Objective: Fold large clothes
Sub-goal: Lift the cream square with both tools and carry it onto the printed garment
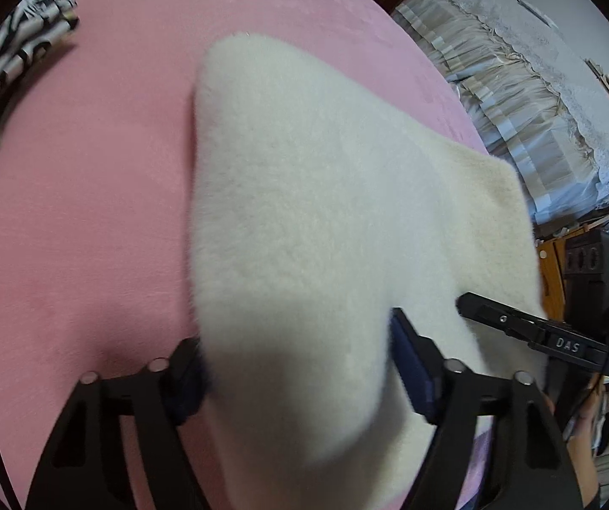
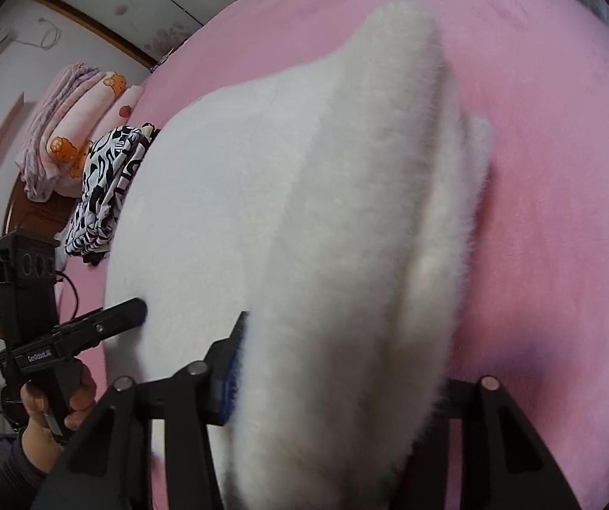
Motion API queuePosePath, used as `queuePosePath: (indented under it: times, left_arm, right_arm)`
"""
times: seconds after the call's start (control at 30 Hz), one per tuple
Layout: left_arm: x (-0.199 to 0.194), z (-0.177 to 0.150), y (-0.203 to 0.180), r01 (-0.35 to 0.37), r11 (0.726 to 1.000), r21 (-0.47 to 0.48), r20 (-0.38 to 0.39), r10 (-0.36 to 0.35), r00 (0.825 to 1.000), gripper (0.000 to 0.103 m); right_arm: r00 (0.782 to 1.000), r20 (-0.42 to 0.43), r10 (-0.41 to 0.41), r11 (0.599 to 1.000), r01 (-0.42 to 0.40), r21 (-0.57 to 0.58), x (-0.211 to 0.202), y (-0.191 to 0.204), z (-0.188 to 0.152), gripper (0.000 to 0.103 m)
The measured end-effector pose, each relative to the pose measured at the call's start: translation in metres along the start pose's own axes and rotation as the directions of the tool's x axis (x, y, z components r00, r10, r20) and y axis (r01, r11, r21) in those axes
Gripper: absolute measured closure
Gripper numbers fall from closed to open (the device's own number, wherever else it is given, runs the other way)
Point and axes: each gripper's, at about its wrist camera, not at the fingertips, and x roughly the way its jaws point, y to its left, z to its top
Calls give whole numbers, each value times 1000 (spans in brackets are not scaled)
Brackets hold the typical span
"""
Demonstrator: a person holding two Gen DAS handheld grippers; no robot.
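Observation:
A thick white fleece garment (image 1: pixel 325 212) hangs bunched over the pink bed (image 1: pixel 70 221). My left gripper (image 1: pixel 300 378) is shut on its near edge, with the blue pads pressing the pile from both sides. In the right wrist view the same garment (image 2: pixel 304 233) fills the middle, and my right gripper (image 2: pixel 338 382) is shut on a thick fold of it. That gripper's right finger is hidden behind the fleece. Each gripper also appears in the other's view: the right gripper (image 1: pixel 538 331) at the garment's right edge, and the left gripper (image 2: pixel 104 318), held by a hand (image 2: pixel 49 408), at its left edge.
A black-and-white patterned cloth (image 1: pixel 19 55) (image 2: pixel 104 187) lies on the bed's far side. Folded blankets (image 2: pixel 75 127) are stacked by the wall. A second bed with a lace cover (image 1: pixel 538 97) and a black speaker (image 1: pixel 593 263) stand beyond the pink bed's edge.

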Motion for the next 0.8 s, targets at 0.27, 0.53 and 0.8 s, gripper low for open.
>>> queuePosePath:
  times: [0.27,0.53,0.8]
  left_arm:
    - [-83,-34,10,-71,995,64,30,69,997,40]
    - [-179,-77,74,-125,992,32,33,124,992,41]
    - [-295,-74,168,-140,988,-71,153,149,977,41]
  right_arm:
    - [999,-29,31,1000,-31,6,-12,68,-58,61]
    - [989,-76,130,992,-130,10,7,169,-107,61]
    - [969,-62,239,965,-244,-99,21,289,-76,62]
